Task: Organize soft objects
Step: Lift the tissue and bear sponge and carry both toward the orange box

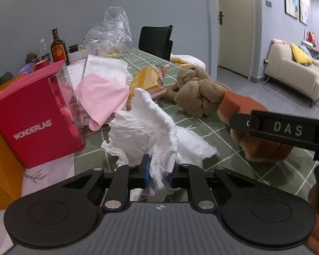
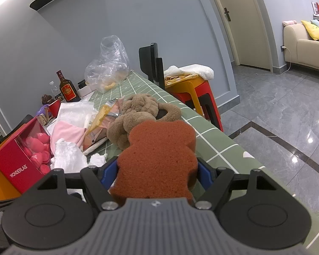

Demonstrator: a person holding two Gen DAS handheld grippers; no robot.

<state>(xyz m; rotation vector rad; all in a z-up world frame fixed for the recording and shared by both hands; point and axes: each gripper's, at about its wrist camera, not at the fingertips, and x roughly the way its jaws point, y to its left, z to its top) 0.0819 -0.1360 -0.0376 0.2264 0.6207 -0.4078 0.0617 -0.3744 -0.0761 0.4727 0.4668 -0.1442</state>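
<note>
The crumpled white tissue (image 1: 146, 131) rises pinched between the left gripper (image 1: 158, 173) fingers, billowing ahead of them. The brown bear-shaped sponge (image 2: 157, 159) sits clamped across the right gripper (image 2: 157, 173), its head pointing forward over the green table (image 2: 214, 146).

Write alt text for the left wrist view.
The left gripper pinches a crumpled white tissue over a green checked tablecloth. A red box stands left, a brown plush toy behind.
</note>
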